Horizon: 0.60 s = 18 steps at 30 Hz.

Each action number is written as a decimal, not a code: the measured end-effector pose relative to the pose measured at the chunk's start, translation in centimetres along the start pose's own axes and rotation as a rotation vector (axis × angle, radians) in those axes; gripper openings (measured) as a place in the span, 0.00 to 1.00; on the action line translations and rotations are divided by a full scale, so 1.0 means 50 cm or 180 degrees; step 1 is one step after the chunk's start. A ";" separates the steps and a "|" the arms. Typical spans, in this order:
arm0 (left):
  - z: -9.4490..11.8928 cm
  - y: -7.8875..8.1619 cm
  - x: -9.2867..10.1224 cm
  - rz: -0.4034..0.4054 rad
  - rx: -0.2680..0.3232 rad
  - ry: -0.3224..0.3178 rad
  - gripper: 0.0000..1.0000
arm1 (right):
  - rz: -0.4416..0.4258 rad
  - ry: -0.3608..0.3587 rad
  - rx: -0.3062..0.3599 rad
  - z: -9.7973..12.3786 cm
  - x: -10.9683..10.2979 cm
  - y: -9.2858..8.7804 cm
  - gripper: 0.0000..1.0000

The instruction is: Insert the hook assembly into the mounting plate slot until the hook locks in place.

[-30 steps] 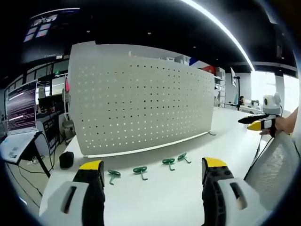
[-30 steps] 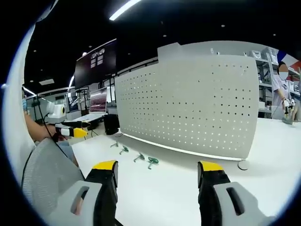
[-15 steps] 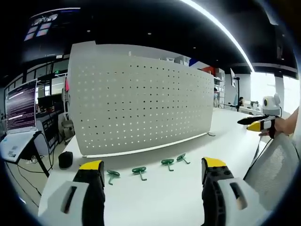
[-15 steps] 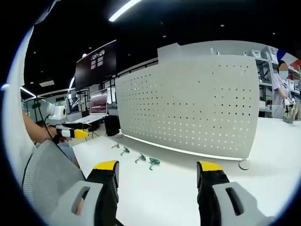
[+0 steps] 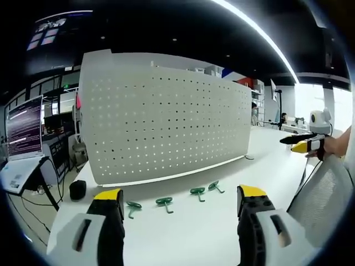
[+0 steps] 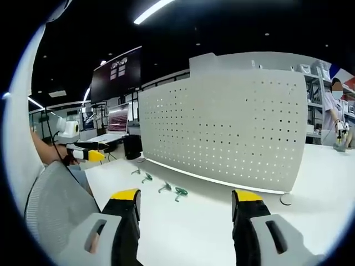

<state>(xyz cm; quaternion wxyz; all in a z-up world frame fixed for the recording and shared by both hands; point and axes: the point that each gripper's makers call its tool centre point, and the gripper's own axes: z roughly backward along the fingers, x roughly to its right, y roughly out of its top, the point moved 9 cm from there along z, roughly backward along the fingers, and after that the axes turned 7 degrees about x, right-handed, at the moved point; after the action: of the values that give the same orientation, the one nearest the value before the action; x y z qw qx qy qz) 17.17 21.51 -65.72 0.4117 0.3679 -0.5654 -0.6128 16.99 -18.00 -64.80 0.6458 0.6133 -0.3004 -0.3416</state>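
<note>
A tall white perforated mounting plate (image 5: 166, 119) stands upright on the white table (image 5: 188, 233); it is also in the right gripper view (image 6: 227, 130). Several green hooks lie in a row on the table in front of it, among them one (image 5: 165, 201) in the left gripper view and one (image 6: 179, 193) in the right gripper view. My left gripper (image 5: 180, 202) is open, well short of the hooks, nothing between its jaws. My right gripper (image 6: 186, 202) is open too and holds nothing. Each gripper appears far off in the other's view: the right one (image 5: 302, 145) and the left one (image 6: 86, 155).
A grey mesh chair back (image 5: 321, 194) is at the table's near edge, seen also in the right gripper view (image 6: 55, 205). A laptop (image 5: 22, 138) and a small black object (image 5: 77, 188) sit at the left. A person (image 6: 335, 111) stands far right. A round white foot (image 6: 287, 199) rests by the plate's end.
Both views have shifted only slightly with the hands. The hooks, the plate and both open grippers stay as they were.
</note>
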 end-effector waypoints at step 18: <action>-0.001 0.013 0.007 -0.0072 0.0059 -0.0096 0.84 | 0.0049 0.0116 -0.0030 -0.006 0.000 0.007 0.65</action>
<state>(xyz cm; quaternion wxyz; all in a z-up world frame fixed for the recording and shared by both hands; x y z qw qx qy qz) 17.13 21.14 -65.05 0.3928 0.3688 -0.5730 -0.6175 17.25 -17.82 -64.46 0.6566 0.6141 -0.2916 -0.3268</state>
